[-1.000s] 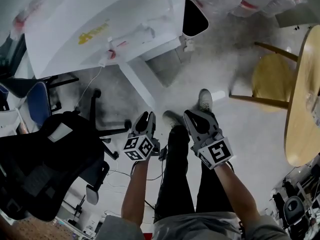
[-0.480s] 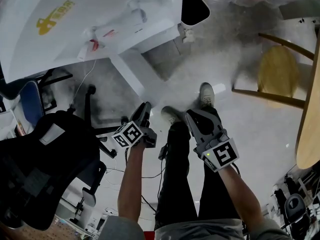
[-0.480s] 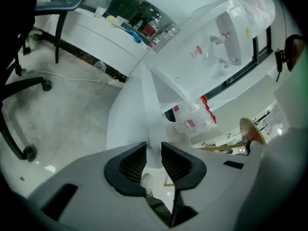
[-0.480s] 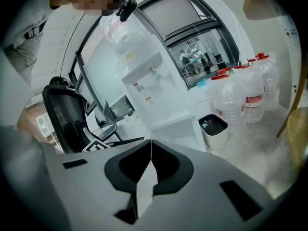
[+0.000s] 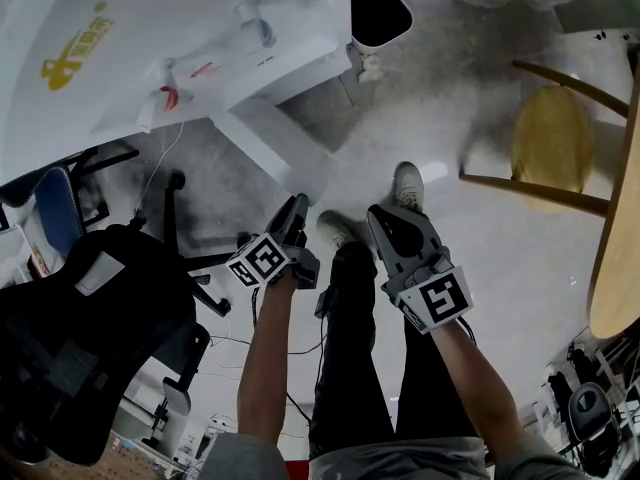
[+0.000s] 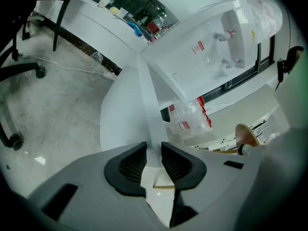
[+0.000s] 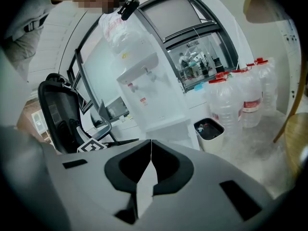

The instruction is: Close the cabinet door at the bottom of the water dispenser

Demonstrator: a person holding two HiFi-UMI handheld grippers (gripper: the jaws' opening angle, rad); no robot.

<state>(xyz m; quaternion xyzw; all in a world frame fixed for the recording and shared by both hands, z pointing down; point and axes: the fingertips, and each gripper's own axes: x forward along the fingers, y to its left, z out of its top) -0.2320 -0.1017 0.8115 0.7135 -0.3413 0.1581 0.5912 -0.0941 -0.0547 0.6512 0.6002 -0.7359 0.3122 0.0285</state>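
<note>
Before the open white cabinet door (image 5: 272, 146) of the white water dispenser (image 5: 150, 28)
Left gripper (image 5: 297, 204) jaws slightly apart; right gripper (image 5: 388, 220) jaws closed together.

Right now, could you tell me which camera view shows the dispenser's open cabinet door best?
The left gripper view: the cabinet door fills its middle, swung open, with its face and edge both plain. The head view shows it smaller, from above. In the right gripper view I cannot make it out.
</note>
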